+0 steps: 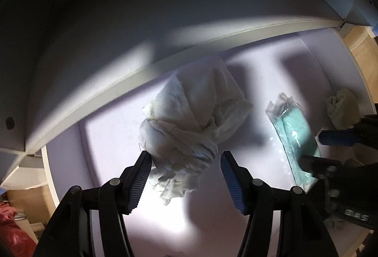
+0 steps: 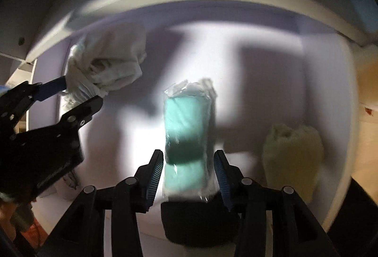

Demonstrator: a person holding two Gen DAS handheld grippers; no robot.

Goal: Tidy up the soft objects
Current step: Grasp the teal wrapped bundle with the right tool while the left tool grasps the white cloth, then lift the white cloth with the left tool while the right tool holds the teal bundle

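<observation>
A crumpled white cloth (image 1: pixel 189 115) sits on the lit pale shelf floor (image 1: pixel 106 134). My left gripper (image 1: pixel 185 153) points down over it, shut on the cloth's lower folds; the right wrist view shows the same gripper (image 2: pixel 82 89) with the white cloth (image 2: pixel 106 61) bunched between its fingers. A teal cloth in a clear plastic wrap (image 2: pixel 186 120) lies lengthwise on the floor. My right gripper (image 2: pixel 188 152) stands open around its near end, with a thin gap at each pad. In the left wrist view the teal packet (image 1: pixel 295 132) lies at the right gripper (image 1: pixel 310 147).
A rolled pale yellow cloth (image 2: pixel 293 150) lies right of the teal packet, near the compartment's right wall; it also shows as a yellow cloth (image 1: pixel 342 110). A white shelf board (image 1: pixel 141 73) overhangs the back. Something red (image 1: pixel 11 228) lies outside at lower left.
</observation>
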